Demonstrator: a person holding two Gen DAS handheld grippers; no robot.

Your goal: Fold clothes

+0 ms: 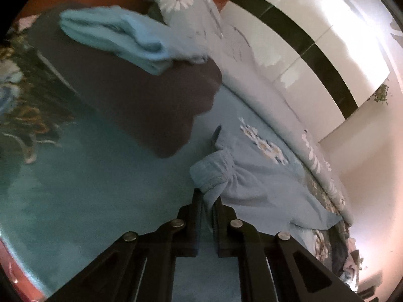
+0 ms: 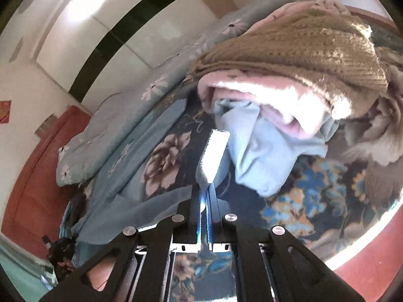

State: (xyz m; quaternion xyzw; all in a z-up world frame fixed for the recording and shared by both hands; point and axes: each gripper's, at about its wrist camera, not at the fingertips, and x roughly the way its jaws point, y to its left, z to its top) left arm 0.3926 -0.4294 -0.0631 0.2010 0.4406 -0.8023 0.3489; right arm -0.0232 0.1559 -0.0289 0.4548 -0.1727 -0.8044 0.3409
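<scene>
Pinching one pale blue garment [image 1: 252, 183], left gripper [image 1: 207, 196] and right gripper [image 2: 204, 188] are both clamped.

This is a bedroom in a home. A bed [image 1: 75, 188] with a teal sheet carries a daisy-print pillow [image 1: 181, 2], a floral quilt [image 2: 297, 201] and loose clothes [image 2: 289, 58]. Behind it stand a reddish wooden headboard [image 2: 32, 171] and a white wardrobe [image 1: 314, 32] with dark strips.
</scene>
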